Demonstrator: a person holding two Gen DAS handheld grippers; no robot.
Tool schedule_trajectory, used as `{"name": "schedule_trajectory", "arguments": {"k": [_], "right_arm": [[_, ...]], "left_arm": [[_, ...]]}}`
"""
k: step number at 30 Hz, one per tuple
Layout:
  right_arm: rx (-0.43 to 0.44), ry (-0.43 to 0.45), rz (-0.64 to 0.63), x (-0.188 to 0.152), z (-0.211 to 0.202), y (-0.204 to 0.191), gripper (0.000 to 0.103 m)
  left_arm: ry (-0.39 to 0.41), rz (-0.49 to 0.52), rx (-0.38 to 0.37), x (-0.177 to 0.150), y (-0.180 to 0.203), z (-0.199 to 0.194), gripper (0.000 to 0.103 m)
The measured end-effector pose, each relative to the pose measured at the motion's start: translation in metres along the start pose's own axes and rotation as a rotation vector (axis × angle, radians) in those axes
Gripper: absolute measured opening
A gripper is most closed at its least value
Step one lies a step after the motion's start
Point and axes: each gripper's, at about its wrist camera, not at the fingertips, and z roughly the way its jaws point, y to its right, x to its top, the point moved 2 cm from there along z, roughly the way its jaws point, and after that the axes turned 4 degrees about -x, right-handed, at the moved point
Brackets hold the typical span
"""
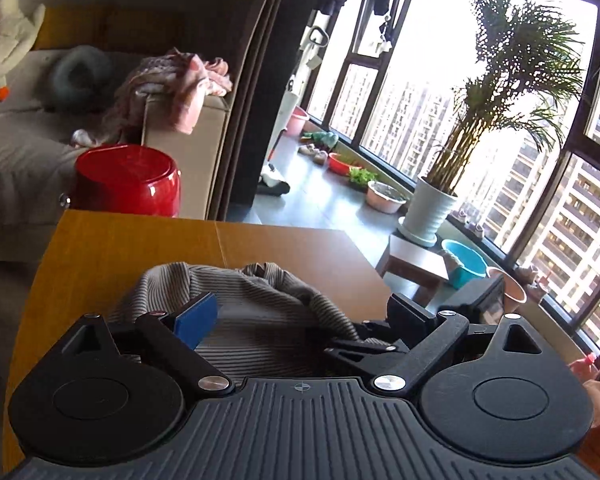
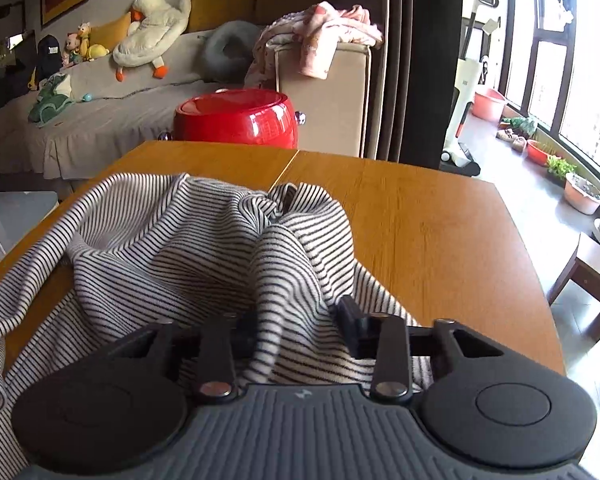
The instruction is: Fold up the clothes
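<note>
Although the striped shirt [image 2: 188, 248] lay on the wooden desk [image 2: 440, 240], it was bunched and rumpled with no neat fold showing, so the folding looked barely begun, with nearly all of it left. The left claw [image 1: 300, 316] stood spread wide over the shirt, gripping nothing, while the right claw [image 2: 296, 320] straddled a raised ridge of the shirt. Cloth hid its fingertips, so I could not tell whether it pinched, and the shirt's near edge was cut off.
</note>
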Motion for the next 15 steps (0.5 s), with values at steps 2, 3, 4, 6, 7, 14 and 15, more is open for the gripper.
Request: {"name": "schedule_trajectory", "arguments": {"k": [2, 3, 4, 6, 7, 14, 15], "right_arm": [[-0.003, 0.023, -0.018, 0.009, -0.014, 0.008, 0.018], [-0.009, 0.037, -0.031, 0.015, -0.021, 0.011, 0.016], [-0.013, 0.052, -0.041, 0.022, -0.028, 0.014, 0.016], [-0.015, 0.080, -0.053, 0.036, -0.040, 0.020, 0.014], [-0.011, 0.090, -0.056, 0.042, -0.044, 0.023, 0.014], [-0.076, 0.088, -0.240, 0.051, -0.032, 0.035, 0.014], [-0.162, 0.088, -0.307, 0.048, -0.023, 0.042, 0.014]], "left_arm": [[-0.004, -0.017, -0.020, -0.004, -0.005, 0.012, 0.096], [-0.009, -0.037, -0.037, -0.009, -0.009, 0.019, 0.096], [-0.016, -0.064, -0.059, -0.016, -0.014, 0.027, 0.096], [-0.057, -0.103, -0.084, -0.034, -0.024, 0.048, 0.096], [-0.081, -0.121, -0.094, -0.043, -0.030, 0.059, 0.096], [-0.127, -0.015, 0.035, -0.091, -0.041, 0.101, 0.094], [-0.129, 0.023, 0.056, -0.094, -0.036, 0.101, 0.094]]}}
